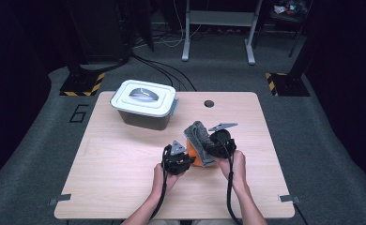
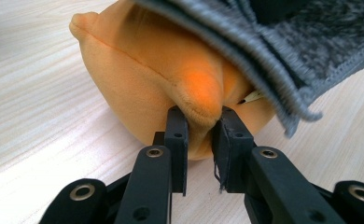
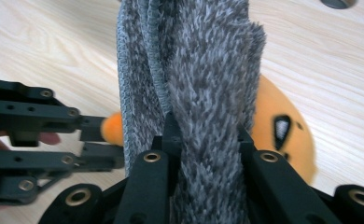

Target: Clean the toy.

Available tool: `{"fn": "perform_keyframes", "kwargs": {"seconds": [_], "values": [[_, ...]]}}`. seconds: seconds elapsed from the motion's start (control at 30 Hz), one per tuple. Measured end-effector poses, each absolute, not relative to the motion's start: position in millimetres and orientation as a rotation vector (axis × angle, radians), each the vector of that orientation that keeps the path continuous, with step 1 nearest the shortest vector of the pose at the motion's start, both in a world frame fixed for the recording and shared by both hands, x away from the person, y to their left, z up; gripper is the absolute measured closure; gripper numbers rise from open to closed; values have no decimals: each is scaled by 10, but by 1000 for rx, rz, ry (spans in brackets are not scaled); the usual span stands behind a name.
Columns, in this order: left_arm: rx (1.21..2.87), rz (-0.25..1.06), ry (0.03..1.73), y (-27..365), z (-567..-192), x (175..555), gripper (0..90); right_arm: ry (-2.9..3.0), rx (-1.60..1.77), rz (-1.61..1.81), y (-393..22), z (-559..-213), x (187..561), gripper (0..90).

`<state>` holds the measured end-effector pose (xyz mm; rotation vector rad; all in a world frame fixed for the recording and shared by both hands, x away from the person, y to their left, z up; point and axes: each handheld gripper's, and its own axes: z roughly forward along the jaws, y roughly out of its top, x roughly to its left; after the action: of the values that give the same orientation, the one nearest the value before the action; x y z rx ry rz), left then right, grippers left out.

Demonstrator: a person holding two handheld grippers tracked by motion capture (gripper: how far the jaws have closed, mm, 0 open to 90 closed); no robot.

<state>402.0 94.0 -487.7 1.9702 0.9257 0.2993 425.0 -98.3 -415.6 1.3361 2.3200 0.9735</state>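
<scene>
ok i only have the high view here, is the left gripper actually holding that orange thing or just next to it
Observer: Holding. In the left gripper view the left gripper pinches a nub of the orange plush toy.
Operator: and the right one
Observer: The right gripper is shut on the grey towel, bunched between its jaws.
Operator: any face on the toy
Observer: The right gripper view shows a dark mark on it, perhaps an eye.

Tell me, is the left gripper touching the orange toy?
Touching. In the left gripper view, the left gripper pinches a soft bump of the orange toy between its two black jaws.
</scene>
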Motion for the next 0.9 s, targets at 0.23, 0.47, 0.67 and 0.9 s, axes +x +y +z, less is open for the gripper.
{"fn": "perform_keyframes", "kwargs": {"seconds": [0.23, 0.47, 0.67, 0.9], "values": [[1969, 294, 925, 944, -4877, 4026, 763, 2272, 1399, 969, -1235, -4189, 4264, 751], [1972, 293, 923, 949, -4877, 4032, 762, 2210, 1513, 967, -1503, -4291, 4312, 751], [1974, 297, 923, 945, -4877, 4031, 762, 2178, 1636, 947, -1710, -4475, 4384, 751], [1973, 292, 925, 953, -4880, 4039, 762, 2202, 1705, 899, -1792, -4745, 4455, 752]]}}
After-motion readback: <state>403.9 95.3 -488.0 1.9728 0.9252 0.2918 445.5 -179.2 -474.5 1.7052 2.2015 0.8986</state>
